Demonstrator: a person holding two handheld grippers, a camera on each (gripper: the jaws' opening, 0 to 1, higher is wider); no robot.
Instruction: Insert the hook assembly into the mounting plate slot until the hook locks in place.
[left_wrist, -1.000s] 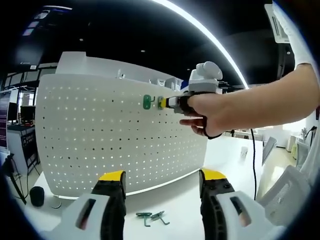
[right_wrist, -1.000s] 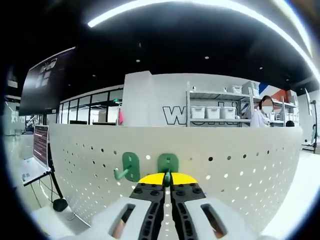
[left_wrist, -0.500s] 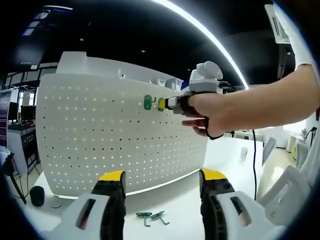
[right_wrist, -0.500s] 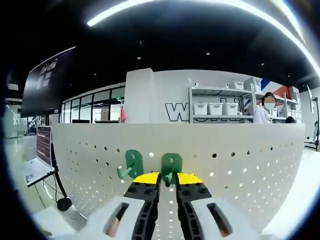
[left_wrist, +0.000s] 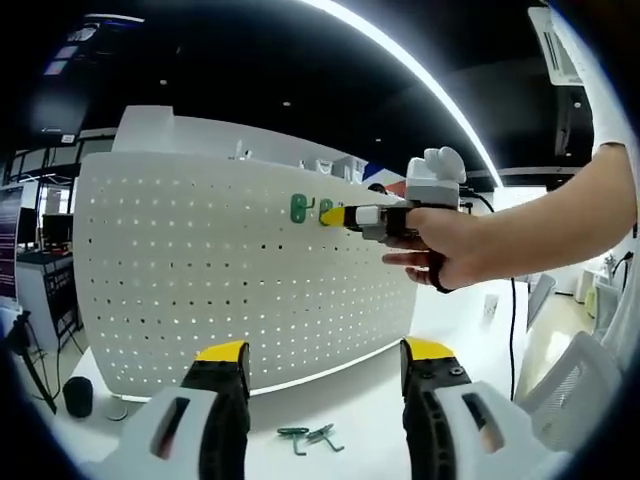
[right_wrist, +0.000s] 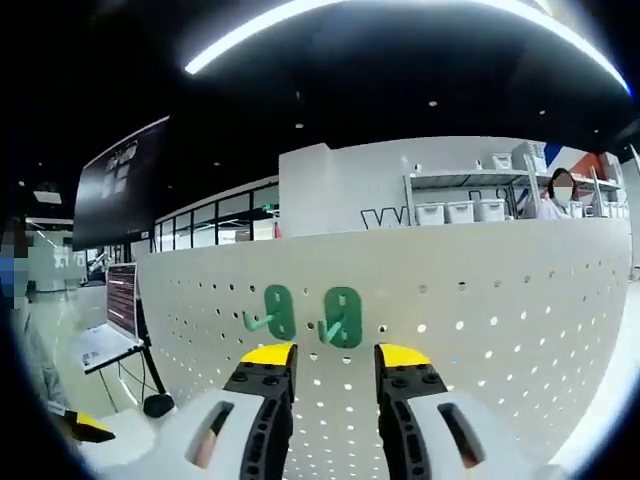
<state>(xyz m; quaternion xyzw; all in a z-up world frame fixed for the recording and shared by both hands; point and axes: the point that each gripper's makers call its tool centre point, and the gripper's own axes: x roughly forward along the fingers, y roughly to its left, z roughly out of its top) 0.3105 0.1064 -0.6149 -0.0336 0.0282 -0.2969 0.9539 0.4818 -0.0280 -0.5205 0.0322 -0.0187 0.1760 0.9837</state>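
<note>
**Two green hooks on the panel, right fingers spread just off them**

Where the white perforated mounting plate curves across the right gripper view, two green hooks sit side by side in its holes: one hook straight ahead and a second hook just to its left. The right gripper has its yellow-tipped fingers parted, with the nearer hook above and between the tips, not touched by them.

From the left gripper view, the right gripper, held in a hand, points at the same pair of hooks high on the plate. The left gripper stands open and empty, low before the plate. Spare green hooks lie on the white counter between its fingers.
</note>
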